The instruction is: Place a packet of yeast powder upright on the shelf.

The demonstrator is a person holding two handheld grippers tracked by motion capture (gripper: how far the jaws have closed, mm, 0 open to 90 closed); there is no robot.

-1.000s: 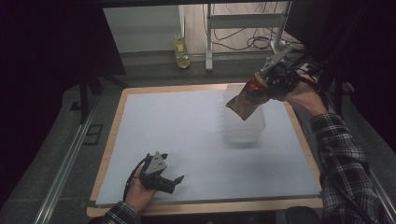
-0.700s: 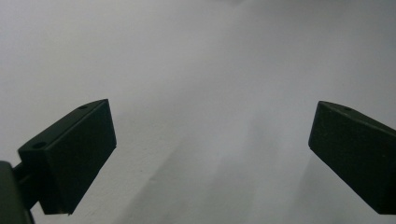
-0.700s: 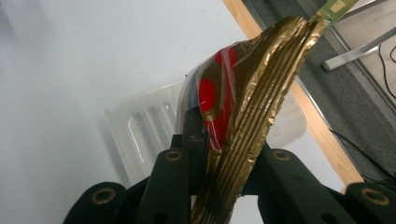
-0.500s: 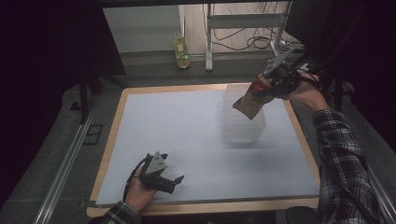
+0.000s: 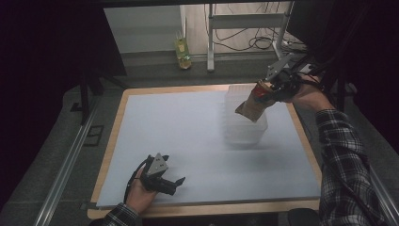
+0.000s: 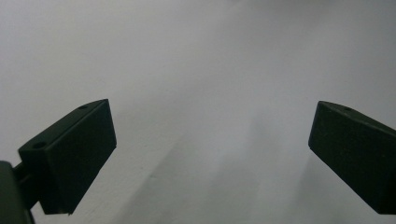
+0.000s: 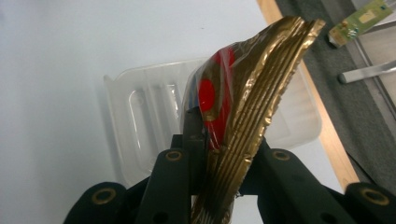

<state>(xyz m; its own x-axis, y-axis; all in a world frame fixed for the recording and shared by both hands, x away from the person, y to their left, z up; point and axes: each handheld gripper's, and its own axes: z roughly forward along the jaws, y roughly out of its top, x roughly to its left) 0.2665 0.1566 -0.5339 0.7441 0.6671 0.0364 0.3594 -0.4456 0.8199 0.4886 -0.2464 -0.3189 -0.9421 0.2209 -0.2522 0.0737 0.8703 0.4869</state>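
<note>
Above the clear plastic tub at the table's far right, the right gripper pinches a gold snack packet by its end. Keep it centred over the opening and lower it fully inside before letting go. Compared with a second ago, the packet hangs lower, nearer the tub. Resting near the front edge, the left gripper stands wide and empty, unmoved.

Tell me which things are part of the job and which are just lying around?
Part of the job:
gold packet, pinched in the right hand-held gripper
clear plastic box

Just lying around:
yellow bottle on the floor
cables
</note>
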